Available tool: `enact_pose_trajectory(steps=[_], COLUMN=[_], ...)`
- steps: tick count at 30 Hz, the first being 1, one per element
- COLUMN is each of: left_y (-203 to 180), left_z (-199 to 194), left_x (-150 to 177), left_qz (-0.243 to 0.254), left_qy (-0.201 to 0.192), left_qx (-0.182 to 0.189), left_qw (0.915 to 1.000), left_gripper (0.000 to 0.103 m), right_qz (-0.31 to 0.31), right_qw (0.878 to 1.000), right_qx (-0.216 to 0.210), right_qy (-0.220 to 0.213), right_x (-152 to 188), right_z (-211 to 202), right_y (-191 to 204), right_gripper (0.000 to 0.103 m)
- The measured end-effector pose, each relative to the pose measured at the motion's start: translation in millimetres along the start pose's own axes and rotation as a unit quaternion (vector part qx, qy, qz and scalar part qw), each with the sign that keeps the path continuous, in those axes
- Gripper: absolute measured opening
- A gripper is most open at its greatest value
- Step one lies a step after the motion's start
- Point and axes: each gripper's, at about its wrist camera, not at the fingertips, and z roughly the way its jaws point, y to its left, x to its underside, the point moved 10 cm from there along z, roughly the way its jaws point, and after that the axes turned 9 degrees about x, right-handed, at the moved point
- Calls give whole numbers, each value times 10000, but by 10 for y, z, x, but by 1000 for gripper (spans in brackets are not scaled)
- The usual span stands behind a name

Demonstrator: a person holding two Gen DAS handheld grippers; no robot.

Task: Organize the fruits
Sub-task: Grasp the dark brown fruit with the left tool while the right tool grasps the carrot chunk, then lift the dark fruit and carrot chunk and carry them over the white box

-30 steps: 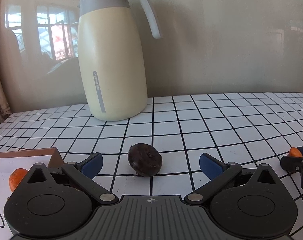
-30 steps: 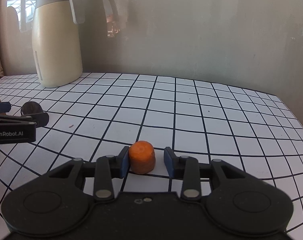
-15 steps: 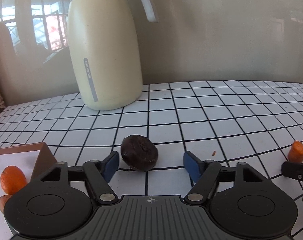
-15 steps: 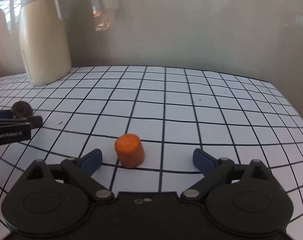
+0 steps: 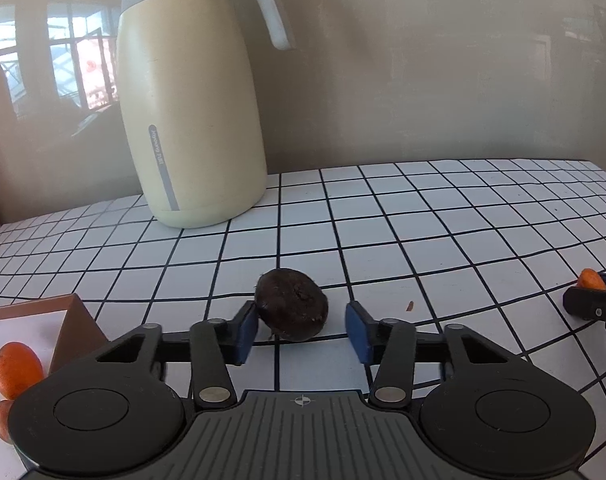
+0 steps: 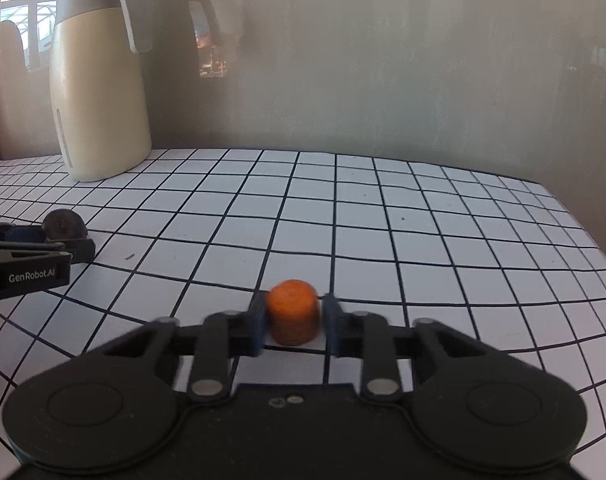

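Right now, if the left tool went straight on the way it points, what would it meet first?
Probably the dark round fruit, already between the closing left tool's pads; only the left pad seems to touch. Beyond it lies bare checked tablecloth.

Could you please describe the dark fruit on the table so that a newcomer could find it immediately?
Start at the tall cream jug at the back of the checked table. In front of it, between the closing jaws of the left gripper, lies the dark fruit. It is brown-black, round and flattened, unlike the orange pieces nearby.
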Motion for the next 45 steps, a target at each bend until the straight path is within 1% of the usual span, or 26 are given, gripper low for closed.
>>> enact_pose_trajectory(steps=[1,6,13,16,19,22,26,32,35,38,41,45], left_y=[-10,-24,-110,-165,-255,-348,-418,-502,-479,-425,-369,-271], left_z=[-1,-10,-96,-136,-237,-386,-589,-984,-1217,-1405,-1565,-1815], left_x=[0,1,24,45,31,10,34,63,157,266,301,338], left_qz=[20,44,206,247,321,373,238,327,343,229,207,215], left_qy=[-3,-15,-82,-61,-120,-229,-325,-579,-673,-693,-772,-931], left_qx=[23,88,106,143,207,263,407,407,379,401,372,294], left_qw=[10000,10000,9997,9996,9992,9987,9984,9970,9964,9965,9961,9950], left_gripper=[37,37,37,37,37,37,37,37,37,37,37,37], right_qz=[8,25,0,-4,-15,15,131,291,356,438,420,348], right_qw=[10000,10000,10000,10000,10000,9999,9996,9986,9982,9979,9977,9968], right_qx=[-4,-7,8,45,90,144,170,111,77,46,7,-37], right_qy=[0,-4,18,51,10,-66,-187,-434,-480,-479,-534,-713], right_x=[1,4,24,34,23,2,-32,-75,-43,54,97,89], right_z=[-3,-10,-27,-73,-161,-284,-502,-909,-1059,-1201,-1355,-1583], right_y=[-2,-20,-47,-74,-118,-175,-250,-284,-278,-265,-197,-74], right_gripper=[19,19,19,19,19,19,19,19,19,19,19,19])
